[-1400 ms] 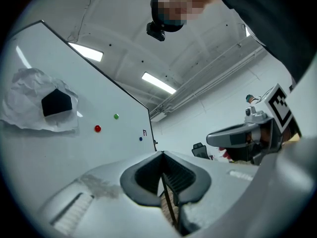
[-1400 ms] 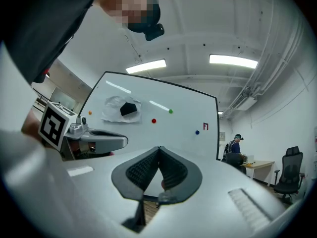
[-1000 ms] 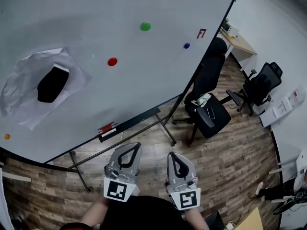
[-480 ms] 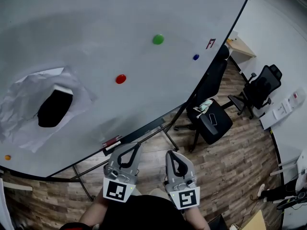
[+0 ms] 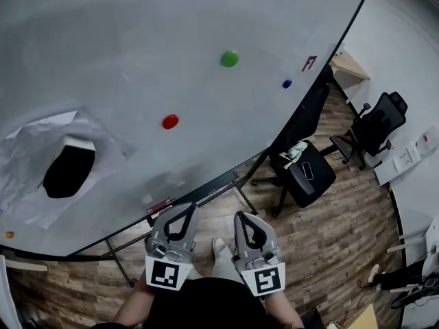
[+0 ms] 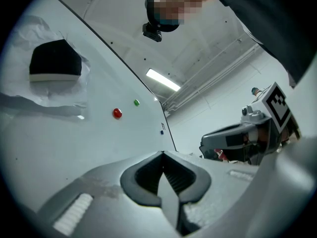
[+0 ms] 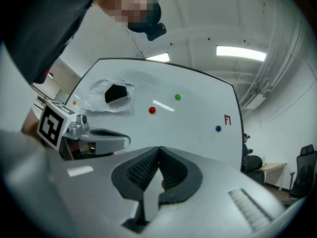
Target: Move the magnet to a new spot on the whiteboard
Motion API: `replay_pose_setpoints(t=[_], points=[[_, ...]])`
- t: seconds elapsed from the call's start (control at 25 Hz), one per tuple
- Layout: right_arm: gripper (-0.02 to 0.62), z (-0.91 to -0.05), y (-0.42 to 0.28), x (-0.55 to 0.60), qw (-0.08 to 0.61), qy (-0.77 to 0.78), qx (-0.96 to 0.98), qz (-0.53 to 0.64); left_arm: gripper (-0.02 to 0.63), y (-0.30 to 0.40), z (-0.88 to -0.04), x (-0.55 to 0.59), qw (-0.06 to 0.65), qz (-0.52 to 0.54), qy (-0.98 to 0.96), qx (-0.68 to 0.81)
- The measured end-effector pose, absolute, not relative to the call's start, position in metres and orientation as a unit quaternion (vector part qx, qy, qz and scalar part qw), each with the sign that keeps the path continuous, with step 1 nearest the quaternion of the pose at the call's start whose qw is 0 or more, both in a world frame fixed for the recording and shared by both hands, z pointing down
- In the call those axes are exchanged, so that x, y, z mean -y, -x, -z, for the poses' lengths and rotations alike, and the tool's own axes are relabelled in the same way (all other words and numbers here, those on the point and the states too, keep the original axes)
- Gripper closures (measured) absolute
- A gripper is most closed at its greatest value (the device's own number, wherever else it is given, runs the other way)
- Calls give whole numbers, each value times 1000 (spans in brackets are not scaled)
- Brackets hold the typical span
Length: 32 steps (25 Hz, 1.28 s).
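- Magnets: four round ones on the whiteboard (image 5: 206, 19), well apart from one another: one red magnet (image 5: 170, 121), one green magnet (image 5: 229, 58), one blue magnet (image 5: 287, 83) and one orange magnet (image 5: 9, 234). Neither claw touches any of them.
- One crumpled paper sheet (image 5: 27, 184) lies on the board's left part, with one black block (image 5: 67, 173) on it.
- Left claw (image 5: 191, 209): jaws closed together, nothing held, below the board's lower edge.
- Right claw (image 5: 240, 215): jaws likewise closed and empty, just beside the left.
- Two black office chairs (image 5: 305, 173) (image 5: 376, 125) stand on the wooden floor (image 5: 343, 232).
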State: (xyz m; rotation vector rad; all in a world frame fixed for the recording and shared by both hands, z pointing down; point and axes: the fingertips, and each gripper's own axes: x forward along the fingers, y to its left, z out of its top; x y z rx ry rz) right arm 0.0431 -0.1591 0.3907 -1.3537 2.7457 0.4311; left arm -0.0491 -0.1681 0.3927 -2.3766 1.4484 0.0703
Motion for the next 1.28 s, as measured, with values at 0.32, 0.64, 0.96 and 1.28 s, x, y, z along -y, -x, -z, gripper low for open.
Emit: replay_pose_setpoints(t=[0.32, 0.64, 0.96, 1.28], points=[[594, -368, -22, 208, 43, 378, -912, -157, 606, 50, -380, 191, 189, -22, 816, -546], [594, -331, -15, 255, 70, 345, -918, -183, 604, 53, -365, 215, 197, -27, 788, -583], [592, -289, -7, 285, 95, 309, -919, -224, 606, 64, -347, 220, 224, -15, 750, -623], [591, -246, 8, 289, 124, 269, -919, -260, 606, 70, -330, 221, 233, -20, 723, -649]])
